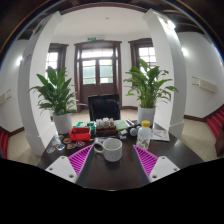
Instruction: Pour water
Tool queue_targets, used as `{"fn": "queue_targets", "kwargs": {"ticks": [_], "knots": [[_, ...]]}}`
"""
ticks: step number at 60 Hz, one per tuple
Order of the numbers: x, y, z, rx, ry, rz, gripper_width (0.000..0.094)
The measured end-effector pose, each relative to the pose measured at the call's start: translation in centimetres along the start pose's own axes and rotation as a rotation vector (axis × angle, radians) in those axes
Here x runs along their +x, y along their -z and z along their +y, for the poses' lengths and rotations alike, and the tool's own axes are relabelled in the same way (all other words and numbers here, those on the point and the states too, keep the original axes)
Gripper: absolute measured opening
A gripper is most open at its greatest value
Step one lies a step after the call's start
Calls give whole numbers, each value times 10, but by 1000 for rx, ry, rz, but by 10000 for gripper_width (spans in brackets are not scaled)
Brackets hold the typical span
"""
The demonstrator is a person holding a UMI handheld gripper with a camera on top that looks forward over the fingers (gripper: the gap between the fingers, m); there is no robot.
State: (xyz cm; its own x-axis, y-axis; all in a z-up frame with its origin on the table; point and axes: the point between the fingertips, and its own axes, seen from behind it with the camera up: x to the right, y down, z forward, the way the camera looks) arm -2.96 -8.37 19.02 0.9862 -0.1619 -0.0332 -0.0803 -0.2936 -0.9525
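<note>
A white mug [110, 149] with its handle turned to the left stands on the dark table [112, 172]. It sits between and just ahead of the tips of my gripper [113, 160]. The two fingers with purple pads [80, 158] are spread wide apart, with a clear gap at each side of the mug. Nothing is held. No water vessel can be told apart among the things behind the mug.
Behind the mug lies a row of small items: a red box [79, 131], bottles and packets [130, 128], white paper [158, 132]. A black chair [103, 106] stands beyond the table. Potted plants stand left [57, 95] and right [147, 85].
</note>
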Motion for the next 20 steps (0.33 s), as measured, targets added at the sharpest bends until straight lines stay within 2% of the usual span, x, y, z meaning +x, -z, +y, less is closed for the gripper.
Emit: {"fn": "queue_targets", "kwargs": {"ticks": [20], "knots": [[-19, 6, 7, -23, 44, -34, 769]]}}
